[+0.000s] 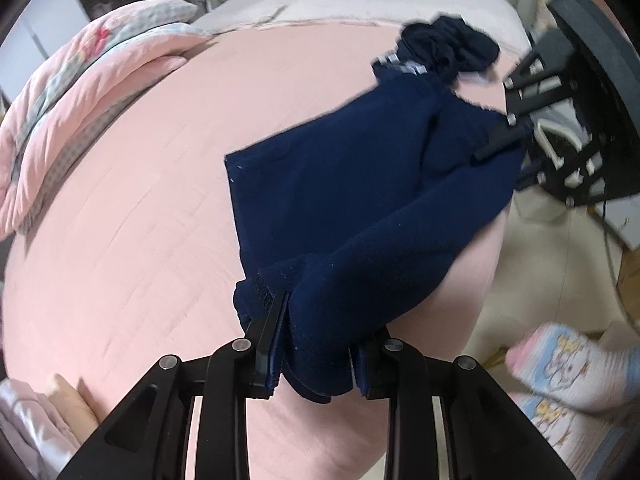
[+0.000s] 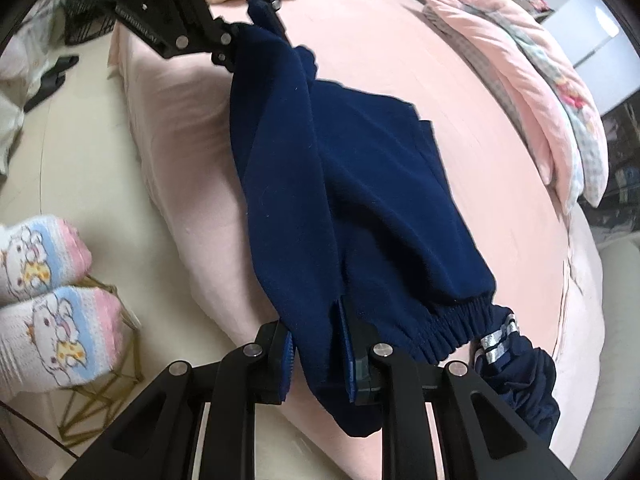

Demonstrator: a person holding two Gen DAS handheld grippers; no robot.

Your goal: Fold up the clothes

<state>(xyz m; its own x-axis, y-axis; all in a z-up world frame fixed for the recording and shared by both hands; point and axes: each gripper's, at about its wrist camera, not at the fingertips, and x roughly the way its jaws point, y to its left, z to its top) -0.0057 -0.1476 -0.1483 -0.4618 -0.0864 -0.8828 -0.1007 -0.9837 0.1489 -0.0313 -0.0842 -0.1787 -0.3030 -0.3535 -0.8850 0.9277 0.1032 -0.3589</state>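
A navy blue fleece garment hangs stretched between both grippers above the pink bed sheet. In the left wrist view my left gripper is shut on a bunched edge of it. My right gripper grips the far end at upper right. In the right wrist view my right gripper is shut on a fold of the navy garment, close to an elastic band with silver stripes. My left gripper pinches the far end at the top. Part of the garment trails on the bed.
A folded pink quilt lies along the far side of the bed, also the pink quilt. A person's feet in patterned socks stand on the cream floor beside the bed edge. A black basket sits on the floor.
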